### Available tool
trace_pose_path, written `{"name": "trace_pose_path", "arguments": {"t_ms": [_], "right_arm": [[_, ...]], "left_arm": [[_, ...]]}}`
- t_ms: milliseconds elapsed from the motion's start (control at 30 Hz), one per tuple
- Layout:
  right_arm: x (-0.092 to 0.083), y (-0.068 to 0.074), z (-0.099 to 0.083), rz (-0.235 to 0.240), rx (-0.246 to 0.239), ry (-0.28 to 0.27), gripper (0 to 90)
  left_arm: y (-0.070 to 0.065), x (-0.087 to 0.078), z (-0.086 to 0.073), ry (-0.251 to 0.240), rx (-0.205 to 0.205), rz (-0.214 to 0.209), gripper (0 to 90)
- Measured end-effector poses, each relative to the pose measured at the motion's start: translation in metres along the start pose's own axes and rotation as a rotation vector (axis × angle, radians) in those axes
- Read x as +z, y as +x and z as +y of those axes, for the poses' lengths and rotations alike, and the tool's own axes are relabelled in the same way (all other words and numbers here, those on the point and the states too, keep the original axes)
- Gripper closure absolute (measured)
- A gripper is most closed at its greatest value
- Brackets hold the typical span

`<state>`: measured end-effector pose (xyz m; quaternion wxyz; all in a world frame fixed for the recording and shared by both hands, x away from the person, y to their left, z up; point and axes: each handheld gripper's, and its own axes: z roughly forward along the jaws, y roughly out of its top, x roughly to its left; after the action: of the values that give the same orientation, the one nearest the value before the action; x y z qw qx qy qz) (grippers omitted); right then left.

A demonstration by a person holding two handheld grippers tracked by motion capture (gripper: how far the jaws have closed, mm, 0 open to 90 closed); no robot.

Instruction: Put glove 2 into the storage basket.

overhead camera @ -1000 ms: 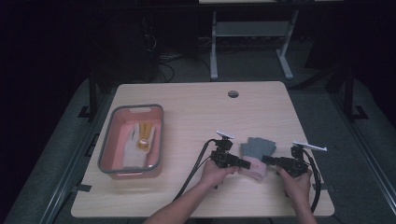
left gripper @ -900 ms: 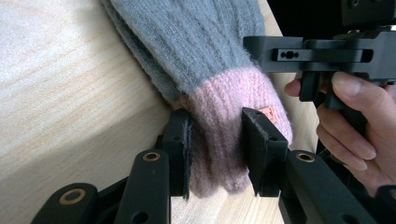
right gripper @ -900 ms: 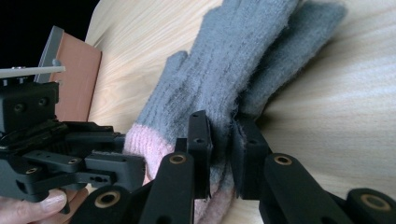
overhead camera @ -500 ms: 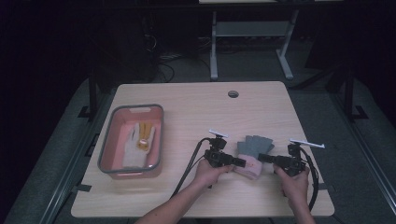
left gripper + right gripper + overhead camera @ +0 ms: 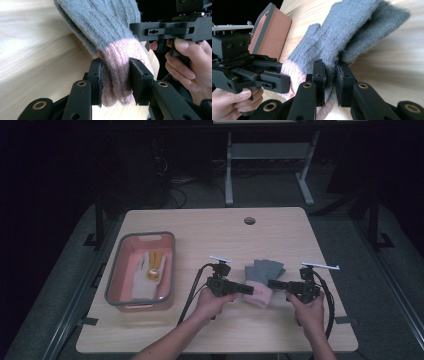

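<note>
Near the front edge of the desk, right of the middle, the grey glove with the pink cuff hangs between our two grippers, and since a second ago it has come off the wood: then the cuff lay flat, now both hands have risen a little and the cuff end is up while the fingertips look to trail on the desk. Our left gripper has its jaws clamped on the pink cuff, the knit bunched between the pads; our right gripper has its jaws clamped on the grey knit just above the cuff, on the other side. We judge the pick-up done and the carry beginning. Well to the left stands the pink bin, where a white glove already lies, so that seems the likely goal for this one.
</note>
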<state>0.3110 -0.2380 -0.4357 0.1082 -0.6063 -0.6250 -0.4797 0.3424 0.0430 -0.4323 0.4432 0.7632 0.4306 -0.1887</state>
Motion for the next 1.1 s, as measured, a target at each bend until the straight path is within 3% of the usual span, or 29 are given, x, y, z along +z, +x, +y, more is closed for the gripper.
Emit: {"name": "trace_pose_path", "arguments": {"t_ms": [200,1100], "right_arm": [[0.003,0.013,0.010,0.023,-0.034,0.020,79.2],[0.032,0.050,0.040,0.094,-0.072,0.067,79.2]], "left_arm": [[0.000,-0.016,0.004,-0.021,0.006,0.002,64.9],[0.008,-0.069,0.014,-0.078,0.021,0.032,65.0]]}}
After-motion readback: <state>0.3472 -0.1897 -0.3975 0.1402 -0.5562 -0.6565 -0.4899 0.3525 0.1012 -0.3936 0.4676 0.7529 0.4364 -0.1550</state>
